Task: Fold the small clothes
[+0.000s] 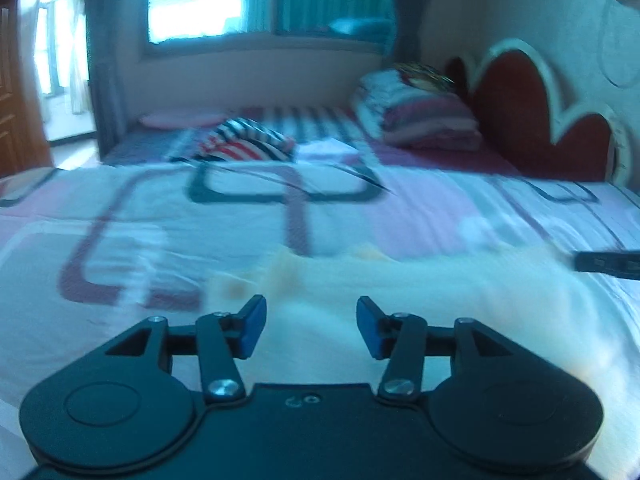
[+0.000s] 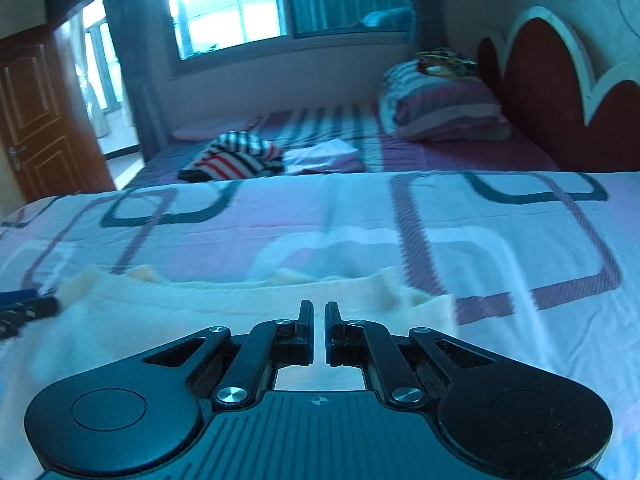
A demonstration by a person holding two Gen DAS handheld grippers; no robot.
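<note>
The cream garment (image 2: 224, 312) lies limp on the bedspread (image 2: 500, 216) under both tongs, surely light and floppy, best pinched at a corner; left gripper (image 1: 311, 328) gapes empty, right gripper (image 2: 319, 332) pinched shut, seemingly empty.

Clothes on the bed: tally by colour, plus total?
Cream garment, near the tongs: 1
Red, white and dark striped garment: 1
White folded garment: 1
Total: 3

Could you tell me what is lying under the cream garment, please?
The cream garment lies spread on the patterned bedsheet. Whatever lies beneath its middle is covered and cannot be seen.
</note>
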